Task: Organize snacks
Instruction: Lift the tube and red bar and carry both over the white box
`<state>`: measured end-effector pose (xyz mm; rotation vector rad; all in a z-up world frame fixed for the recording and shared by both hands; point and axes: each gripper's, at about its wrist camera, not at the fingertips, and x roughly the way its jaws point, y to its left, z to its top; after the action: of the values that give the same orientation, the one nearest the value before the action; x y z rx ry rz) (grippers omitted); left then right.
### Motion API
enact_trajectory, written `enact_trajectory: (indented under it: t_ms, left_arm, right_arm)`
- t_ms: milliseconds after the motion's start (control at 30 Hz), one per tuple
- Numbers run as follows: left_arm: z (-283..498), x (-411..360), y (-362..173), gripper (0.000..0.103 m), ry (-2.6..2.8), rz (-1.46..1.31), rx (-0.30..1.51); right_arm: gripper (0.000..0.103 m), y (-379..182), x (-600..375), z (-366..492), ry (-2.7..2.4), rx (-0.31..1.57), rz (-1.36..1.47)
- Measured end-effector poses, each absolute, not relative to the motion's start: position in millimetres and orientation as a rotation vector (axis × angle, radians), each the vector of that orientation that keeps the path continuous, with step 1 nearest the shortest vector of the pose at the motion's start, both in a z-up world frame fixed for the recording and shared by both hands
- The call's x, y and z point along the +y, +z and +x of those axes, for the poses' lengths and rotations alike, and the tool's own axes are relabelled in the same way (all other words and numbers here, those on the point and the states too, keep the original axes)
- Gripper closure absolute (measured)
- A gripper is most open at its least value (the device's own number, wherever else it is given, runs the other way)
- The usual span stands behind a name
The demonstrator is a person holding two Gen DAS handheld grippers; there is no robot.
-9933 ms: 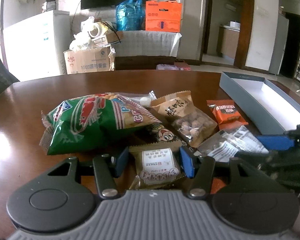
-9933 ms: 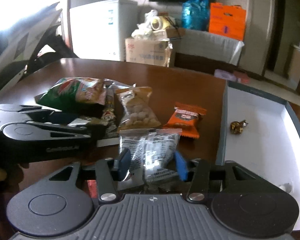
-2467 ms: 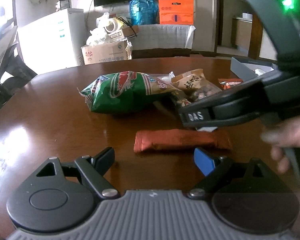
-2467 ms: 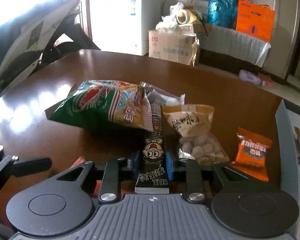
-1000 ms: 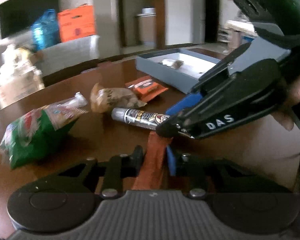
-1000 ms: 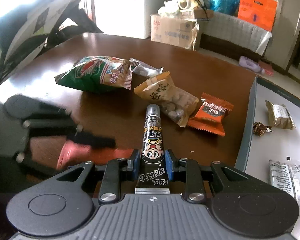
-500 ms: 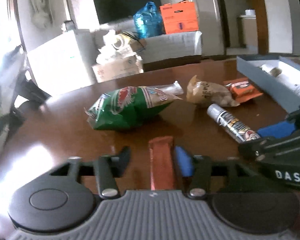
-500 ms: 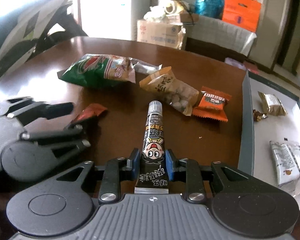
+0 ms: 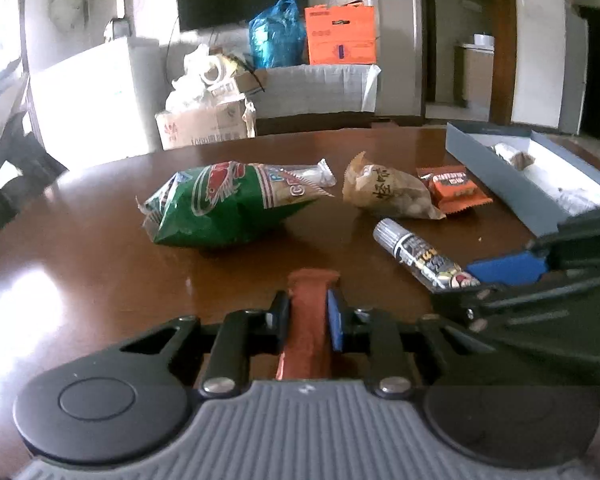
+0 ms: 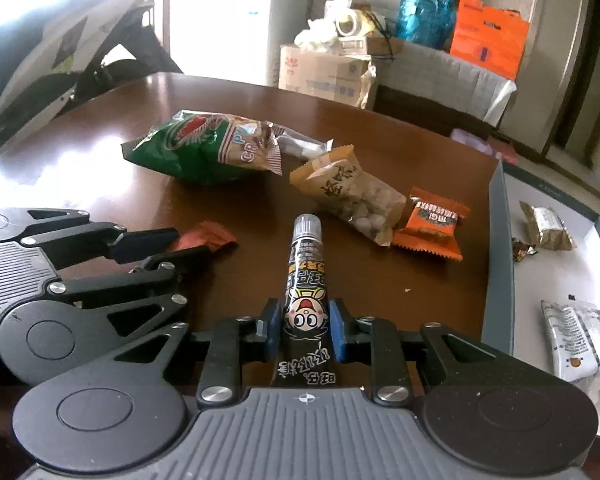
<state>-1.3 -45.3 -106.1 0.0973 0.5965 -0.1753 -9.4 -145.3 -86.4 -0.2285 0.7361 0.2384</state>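
My left gripper [image 9: 309, 312] is shut on a red-brown snack bar [image 9: 310, 320], held above the brown table; it also shows in the right wrist view [image 10: 204, 236]. My right gripper [image 10: 305, 326] is shut on a black cartoon tube snack [image 10: 304, 280], which also shows in the left wrist view [image 9: 420, 256]. On the table lie a green chip bag [image 9: 228, 204], a tan bag of nuts [image 9: 388, 192] and an orange packet [image 9: 452, 190]. The grey box [image 10: 500, 264] at the right holds several small packets [image 10: 576, 336].
A clear wrapped candy [image 9: 312, 172] lies behind the green bag. Beyond the table [image 9: 100, 248] stand a white fridge [image 9: 88, 100], cardboard boxes [image 9: 204, 124] and an orange box [image 9: 340, 34]. The two grippers are close side by side.
The left gripper has shut tight on the red-brown bar, from loosely around it. The right gripper still holds the tube; both moved slightly over the table.
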Motion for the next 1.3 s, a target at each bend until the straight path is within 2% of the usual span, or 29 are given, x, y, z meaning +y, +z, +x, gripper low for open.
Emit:
enact_trajectory:
  t_ms: [767, 800, 833, 867, 900, 1100, 1200, 1267, 1300]
  left_arm:
    - [-0.6, -42.2, -88.2, 0.085, -0.088, 0.163, 0.548]
    - [-0.1, -44.1, -86.7, 0.085, -0.091, 0.168, 0.547]
    - [-0.2, -45.6, -85.7, 0.085, -0.092, 0.174, 0.544]
    - [-0.2, -46.8, -83.9, 0.085, -0.092, 0.178, 0.539]
    - [0.1, -48.5, -82.0, 0.085, -0.094, 0.18, 0.537]
    - [-1.0, -58.1, -79.6, 0.085, -0.102, 0.209, 0.535]
    - [-2.0, -56.7, -81.6, 0.085, -0.097, 0.199, 0.543]
    - [-2.0, -54.6, -81.3, 0.085, -0.094, 0.195, 0.543]
    - [-2.3, -52.9, -80.3, 0.085, -0.092, 0.191, 0.54]
  right_arm:
    - [0.076, -51.3, -158.7, -29.1, 0.302, 0.641, -0.189]
    - [0.077, -49.2, -160.7, -30.3, 0.303, 0.635, -0.186]
    - [0.083, -47.1, -163.0, -30.5, 0.302, 0.629, -0.182]
    - [0.095, -44.7, -165.4, -31.1, 0.3, 0.62, -0.18]
    - [0.098, -41.6, -167.9, -31.9, 0.3, 0.612, -0.177]
    - [0.098, -44.0, -185.8, -27.3, 0.272, 0.629, -0.147]
    - [0.088, -52.4, -188.7, -24.6, 0.289, 0.677, -0.112]
    - [0.074, -58.2, -182.8, -24.0, 0.289, 0.691, -0.135]
    - [0.062, -60.8, -178.0, -23.7, 0.286, 0.691, -0.144]
